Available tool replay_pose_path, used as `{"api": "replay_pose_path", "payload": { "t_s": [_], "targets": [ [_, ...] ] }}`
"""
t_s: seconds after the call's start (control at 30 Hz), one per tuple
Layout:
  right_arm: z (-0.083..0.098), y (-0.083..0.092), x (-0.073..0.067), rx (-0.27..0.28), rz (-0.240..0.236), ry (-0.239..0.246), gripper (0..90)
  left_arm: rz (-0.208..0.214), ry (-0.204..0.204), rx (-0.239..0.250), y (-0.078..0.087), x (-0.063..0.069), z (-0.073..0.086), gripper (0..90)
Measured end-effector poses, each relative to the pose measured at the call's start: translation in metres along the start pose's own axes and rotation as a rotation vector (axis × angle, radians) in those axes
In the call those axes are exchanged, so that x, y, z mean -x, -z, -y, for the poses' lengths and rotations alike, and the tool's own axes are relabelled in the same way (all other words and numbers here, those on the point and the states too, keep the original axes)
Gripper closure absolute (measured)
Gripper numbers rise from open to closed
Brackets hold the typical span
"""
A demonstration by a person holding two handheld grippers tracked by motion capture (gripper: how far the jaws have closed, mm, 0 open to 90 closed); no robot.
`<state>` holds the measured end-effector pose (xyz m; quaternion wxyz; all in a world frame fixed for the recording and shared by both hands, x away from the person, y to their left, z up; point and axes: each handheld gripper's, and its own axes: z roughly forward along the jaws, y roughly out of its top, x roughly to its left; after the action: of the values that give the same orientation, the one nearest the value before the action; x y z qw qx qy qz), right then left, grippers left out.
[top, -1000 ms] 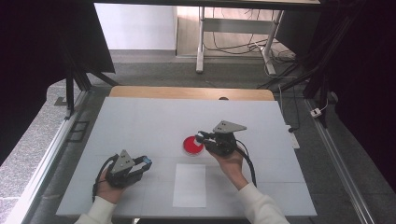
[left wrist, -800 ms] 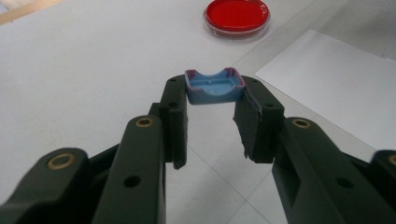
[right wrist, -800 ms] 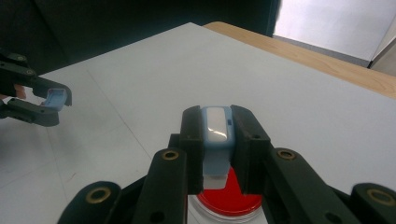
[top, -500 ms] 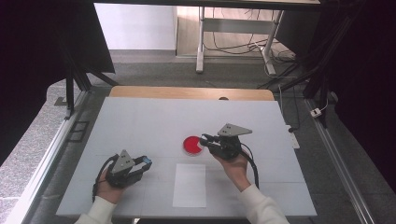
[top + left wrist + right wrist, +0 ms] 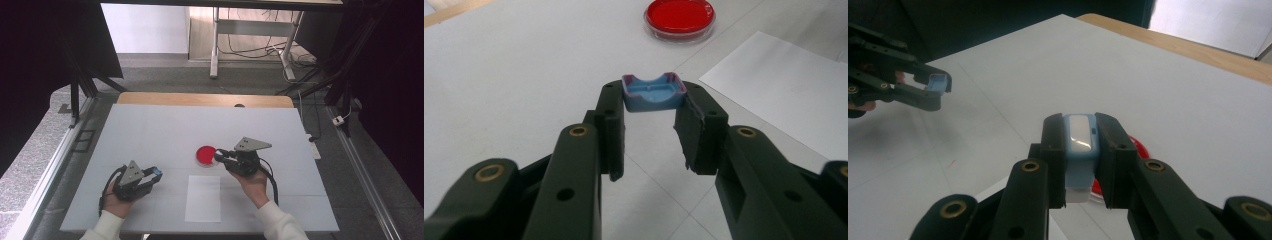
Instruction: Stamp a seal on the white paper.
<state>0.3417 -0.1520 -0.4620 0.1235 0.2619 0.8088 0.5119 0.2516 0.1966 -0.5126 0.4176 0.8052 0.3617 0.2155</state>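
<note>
The left gripper (image 5: 651, 125) is clamped on a small blue cap (image 5: 654, 93), held just above the table (image 5: 150, 130) near a sheet of paper (image 5: 203, 198). The right gripper (image 5: 1080, 150) pinches a pale blue, pen-like body (image 5: 1079, 137) beside the red dish (image 5: 205, 155). Both look like light, stiff, smooth plastic, perhaps slippery; grip the flat sides.

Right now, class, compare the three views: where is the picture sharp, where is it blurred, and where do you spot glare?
High view: even light, dark surroundings, table evenly sharp. Left gripper view: blue cap fairly crisp, near jaws soft, red dish slightly soft. Right gripper view: dimmer; a bright glare patch on the pale blue piece, near jaws blurred, the left gripper hazy.
</note>
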Motion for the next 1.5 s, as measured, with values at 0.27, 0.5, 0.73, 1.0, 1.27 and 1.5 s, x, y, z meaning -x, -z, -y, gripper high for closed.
{"api": "replay_pose_path", "payload": {
  "t_s": [0.27,0.5,0.73,1.0,1.27,1.5],
  "targets": [
    [0.005,-0.002,-0.005,-0.017,-0.011,0.005,74.9,0.001,-0.001,0.0,0.0,0.0,0.0,64.5],
    [0.01,0.002,-0.01,-0.028,-0.014,0.008,74.9,0.001,-0.002,-0.001,0.0,0.001,0.0,64.5],
    [0.017,0.007,-0.017,-0.04,-0.02,0.008,74.9,0.001,-0.005,-0.002,0.0,0.001,0.0,64.5],
    [0.022,0.007,-0.026,-0.055,-0.044,0.017,74.9,0.0,-0.006,-0.003,-0.001,0.001,0.0,64.5],
    [0.027,-0.001,-0.04,-0.09,-0.086,0.04,74.9,0.001,-0.005,-0.004,-0.001,0.001,0.0,64.4],
    [0.032,-0.004,-0.05,-0.108,-0.118,0.062,74.9,0.004,-0.003,-0.004,-0.001,0.001,0.0,64.4]
  ]
}}
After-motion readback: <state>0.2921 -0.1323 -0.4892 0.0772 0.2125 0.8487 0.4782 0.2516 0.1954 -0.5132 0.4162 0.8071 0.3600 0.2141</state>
